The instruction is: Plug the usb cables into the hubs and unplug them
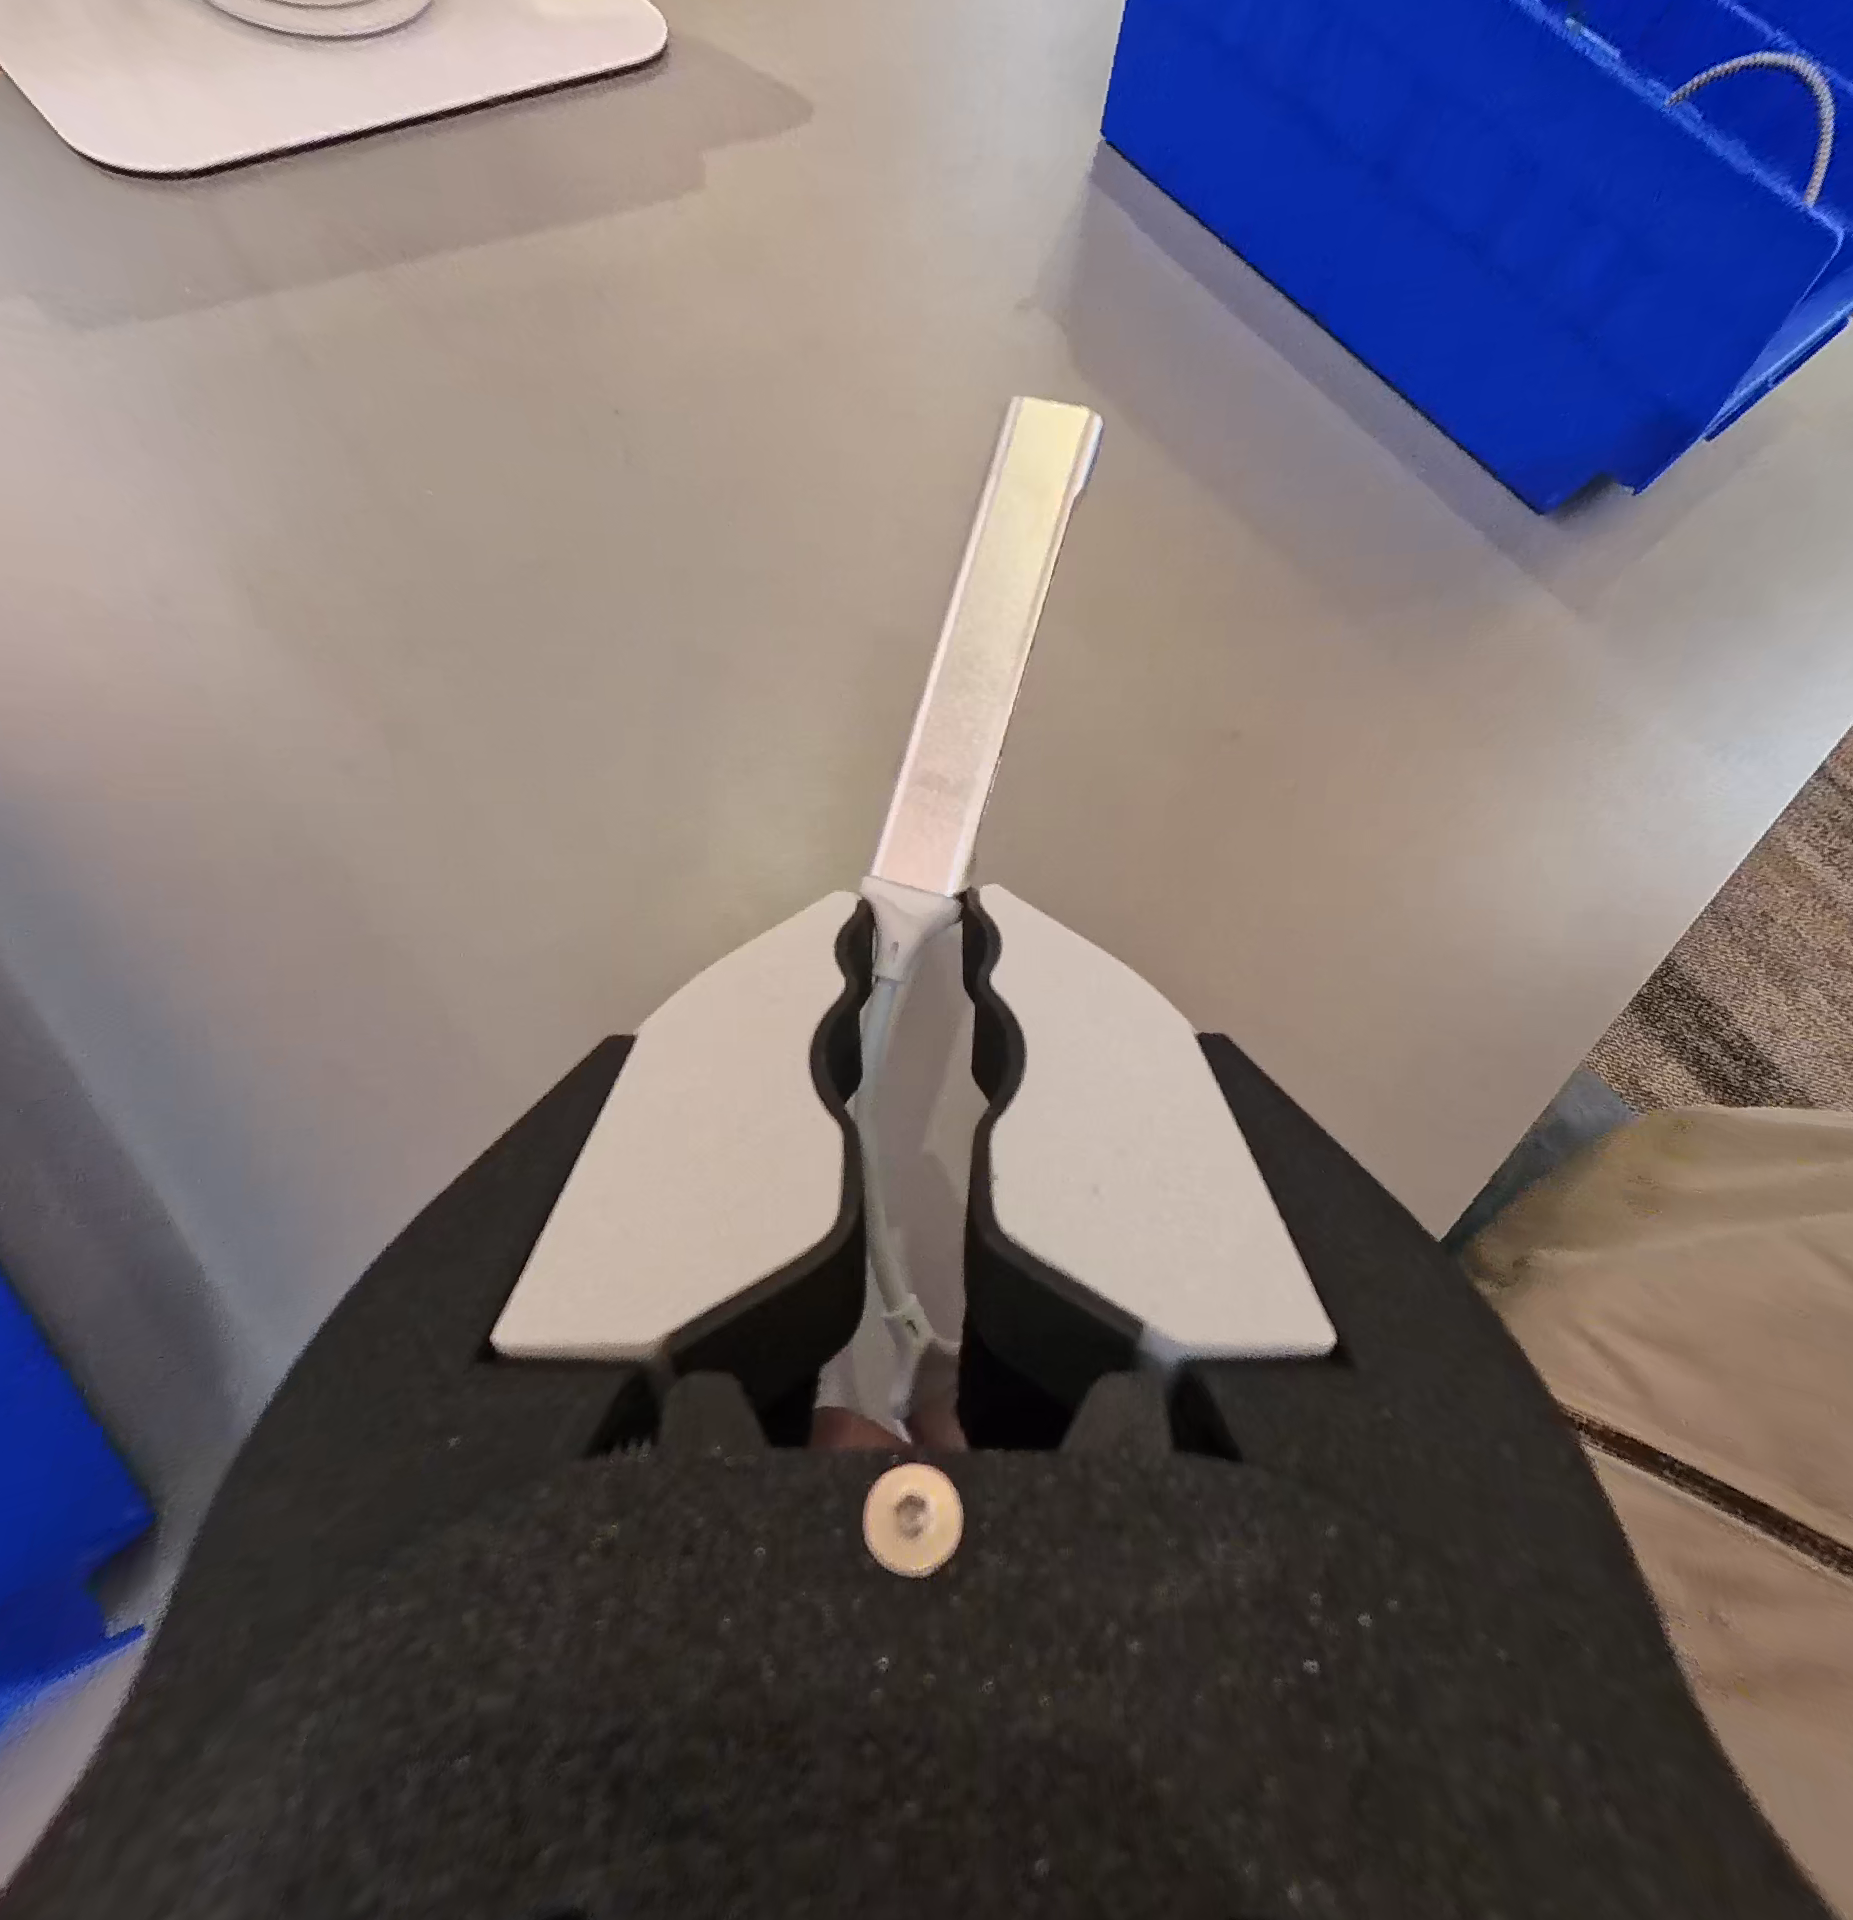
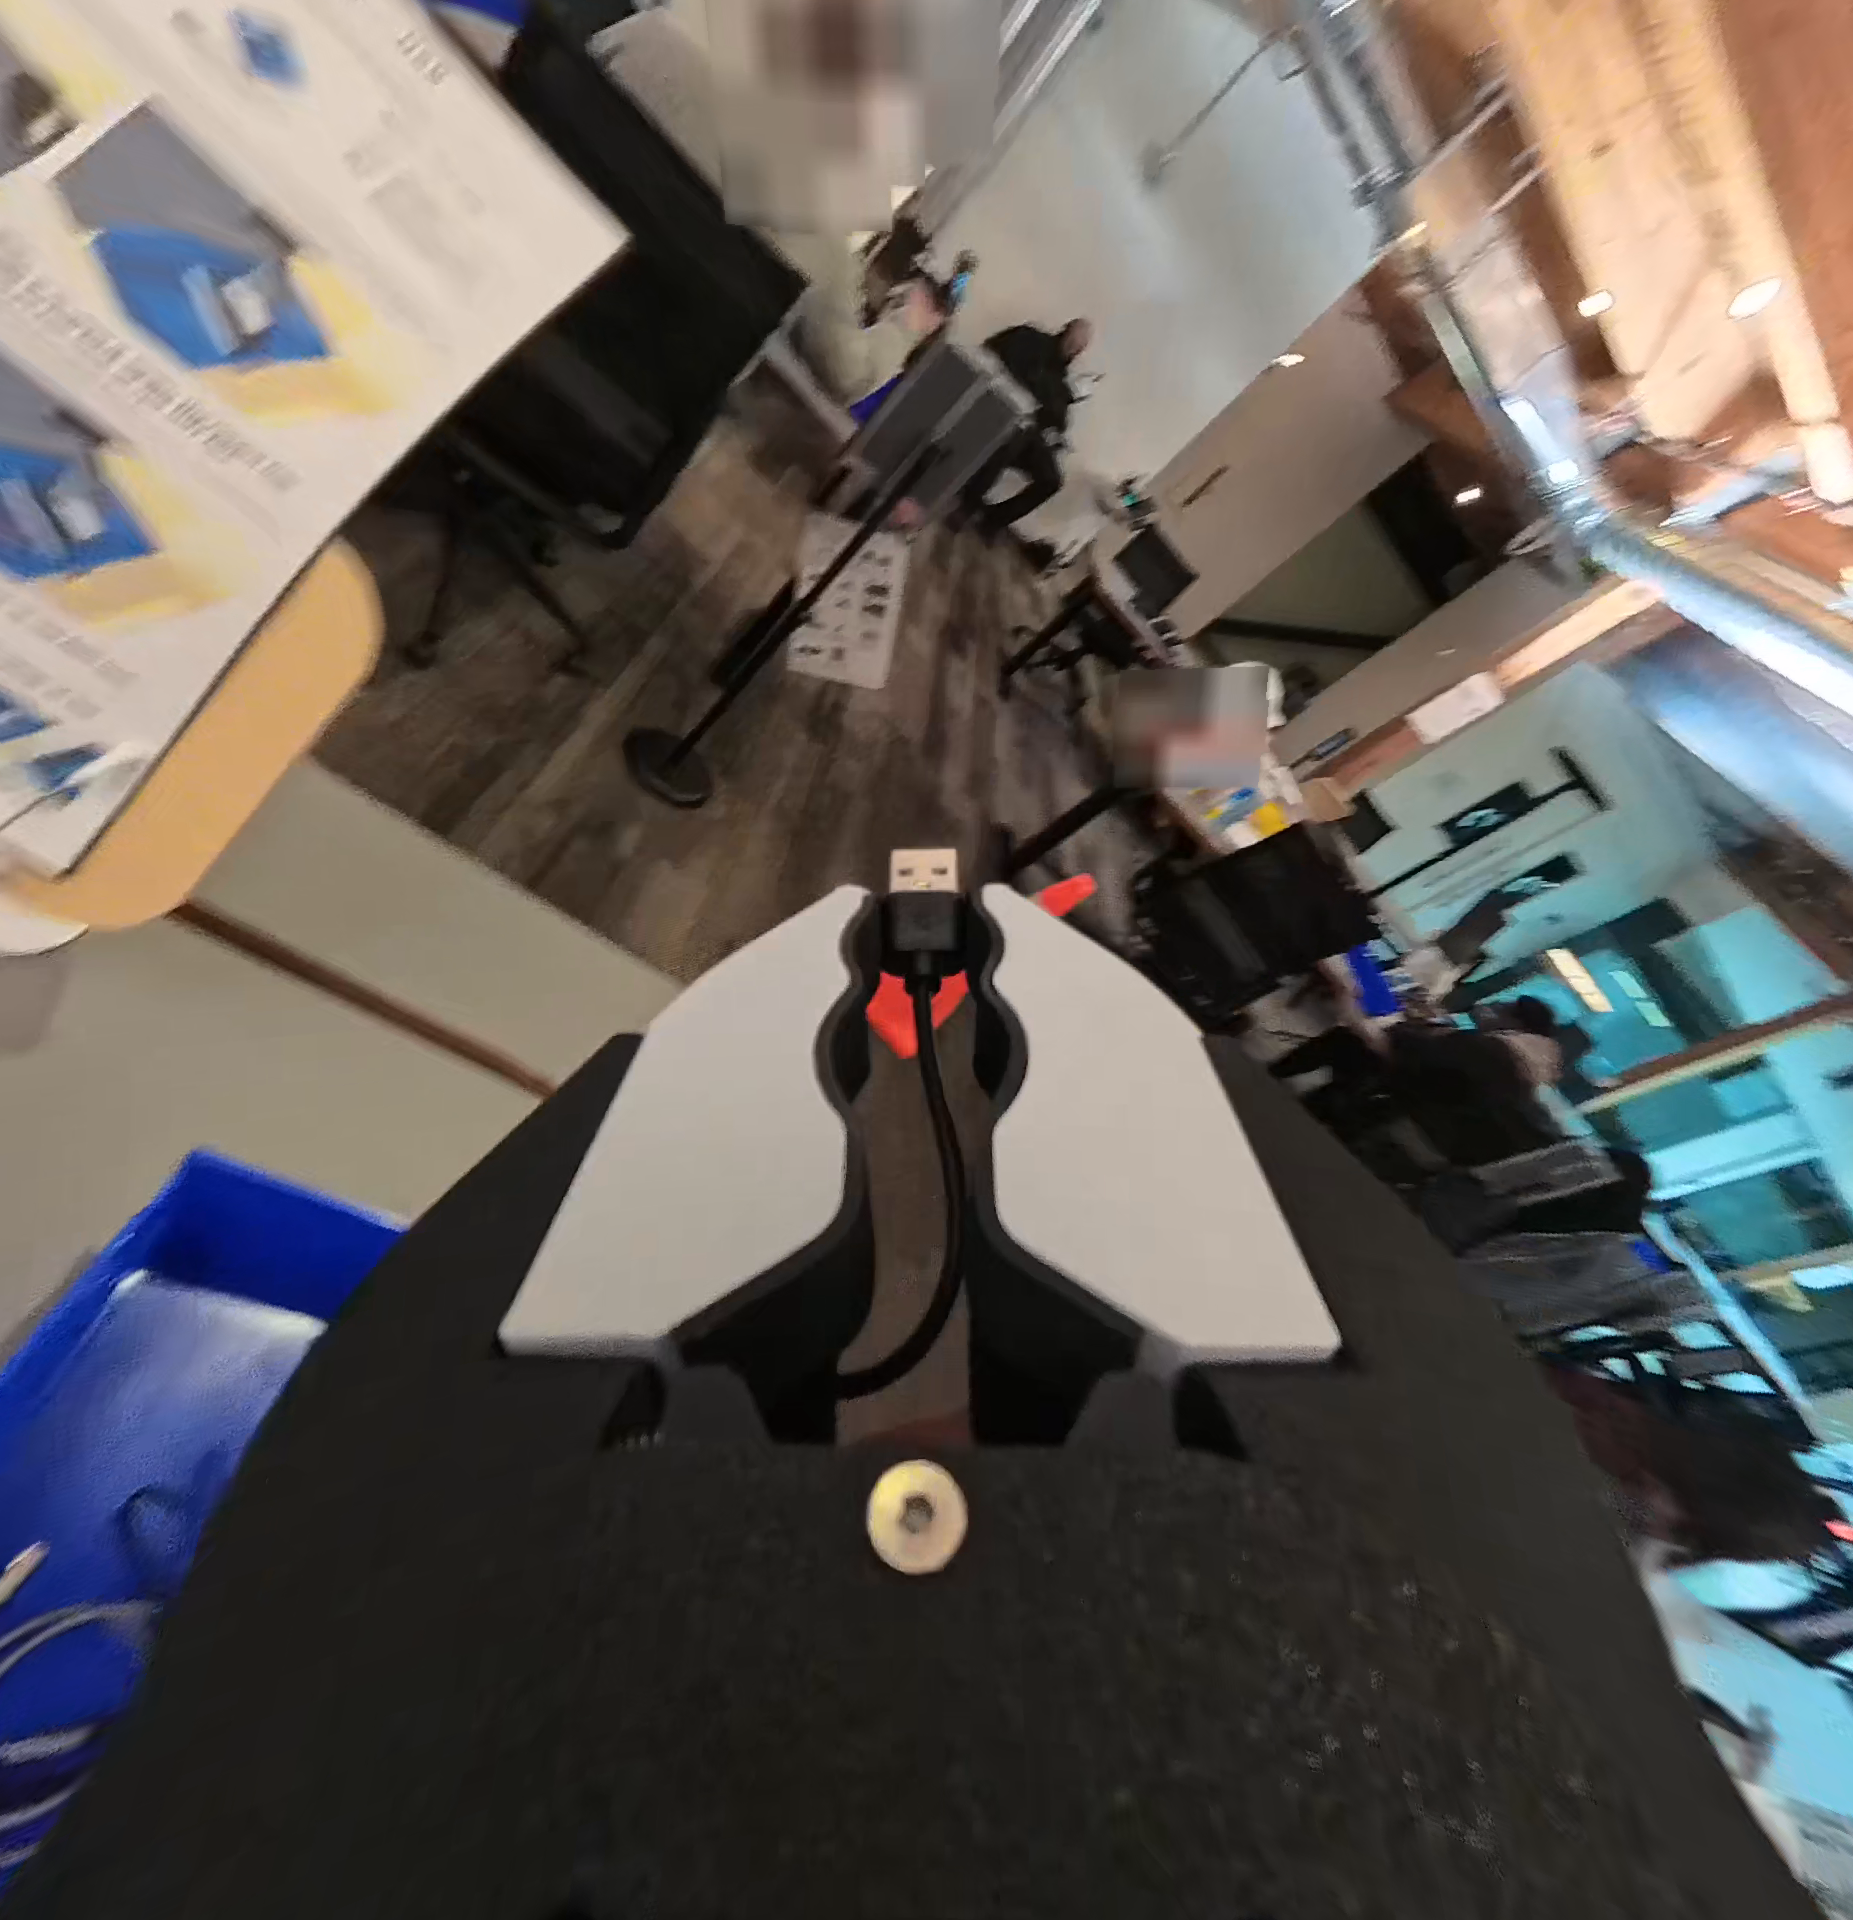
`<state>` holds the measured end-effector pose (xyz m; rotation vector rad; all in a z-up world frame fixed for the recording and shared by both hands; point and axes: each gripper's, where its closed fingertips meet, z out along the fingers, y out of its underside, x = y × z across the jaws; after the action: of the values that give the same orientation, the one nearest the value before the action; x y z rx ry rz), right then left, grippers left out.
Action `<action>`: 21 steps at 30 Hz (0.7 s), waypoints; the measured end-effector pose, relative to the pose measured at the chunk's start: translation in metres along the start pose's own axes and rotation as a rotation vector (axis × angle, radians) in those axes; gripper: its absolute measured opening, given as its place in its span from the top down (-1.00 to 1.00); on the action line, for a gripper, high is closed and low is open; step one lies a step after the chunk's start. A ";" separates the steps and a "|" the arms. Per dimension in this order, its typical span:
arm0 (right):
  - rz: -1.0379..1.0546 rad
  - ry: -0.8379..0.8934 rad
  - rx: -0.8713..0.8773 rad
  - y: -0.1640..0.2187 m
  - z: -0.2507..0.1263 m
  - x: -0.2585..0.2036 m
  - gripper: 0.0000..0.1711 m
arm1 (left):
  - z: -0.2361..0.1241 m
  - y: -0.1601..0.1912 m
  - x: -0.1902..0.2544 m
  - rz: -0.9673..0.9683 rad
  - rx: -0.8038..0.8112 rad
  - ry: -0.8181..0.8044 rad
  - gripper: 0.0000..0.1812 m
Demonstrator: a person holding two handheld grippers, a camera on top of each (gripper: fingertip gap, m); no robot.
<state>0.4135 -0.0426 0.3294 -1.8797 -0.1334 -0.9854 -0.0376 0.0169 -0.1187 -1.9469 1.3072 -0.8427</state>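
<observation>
In the left wrist view my left gripper (image 1: 914, 902) is shut on the cable end of a slim silver USB hub (image 1: 989, 644). The hub sticks out forward over the grey table (image 1: 434, 644); its short white cable (image 1: 880, 1132) runs back between the fingers. In the right wrist view my right gripper (image 2: 924, 902) is shut on the black plug body of a USB cable (image 2: 927, 920). The metal USB-A tip (image 2: 927, 868) pokes out past the fingertips. The black cord (image 2: 937, 1153) trails back between the fingers. The right gripper is held up, facing the room. Neither gripper shows in the other's view.
A blue bin (image 1: 1473, 229) with a grey cable inside stands at the table's far right. Another blue bin (image 1: 28, 1455) is at the left edge. A white pad (image 1: 309, 73) lies far left. A blue bin with cables (image 2: 101, 1455) and a printed sheet (image 2: 205, 343) show in the right wrist view. There is about 65 cm between the tips of the two grippers.
</observation>
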 end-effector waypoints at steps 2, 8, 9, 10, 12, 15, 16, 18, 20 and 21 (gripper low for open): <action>0.025 -0.087 -0.050 0.042 0.013 -0.043 0.82 | 0.001 0.001 -0.001 0.000 -0.003 -0.001 0.82; 0.155 -0.345 -0.251 0.182 0.049 -0.173 0.82 | -0.002 0.000 -0.005 0.000 -0.001 -0.013 0.83; 0.178 -0.392 -0.293 0.204 0.053 -0.195 0.81 | -0.002 0.001 -0.006 0.001 -0.003 -0.015 0.83; 0.198 -0.436 -0.334 0.224 0.055 -0.217 0.81 | -0.002 0.001 -0.006 0.001 -0.003 -0.018 0.83; 0.209 -0.517 -0.414 0.260 0.057 -0.262 0.81 | -0.002 0.002 -0.007 0.003 -0.007 -0.020 0.82; 0.159 -0.602 -0.536 0.305 0.054 -0.317 0.81 | 0.000 0.003 -0.007 0.012 -0.012 -0.023 0.82; 0.163 -0.622 -0.566 0.316 0.052 -0.331 0.82 | 0.001 0.003 -0.007 0.015 -0.014 -0.024 0.83; 0.173 -0.656 -0.617 0.333 0.050 -0.349 0.81 | 0.002 0.004 -0.006 0.022 -0.020 -0.027 0.82; 0.173 -0.657 -0.635 0.342 0.049 -0.354 0.81 | 0.003 0.005 -0.006 0.027 -0.023 -0.029 0.83; 0.180 -0.669 -0.632 0.342 0.047 -0.356 0.82 | 0.003 0.005 -0.005 0.029 -0.024 -0.030 0.83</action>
<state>0.3671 -0.0734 -0.1634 -2.6952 -0.0421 -0.2407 -0.0396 0.0210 -0.1249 -1.9468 1.3310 -0.7841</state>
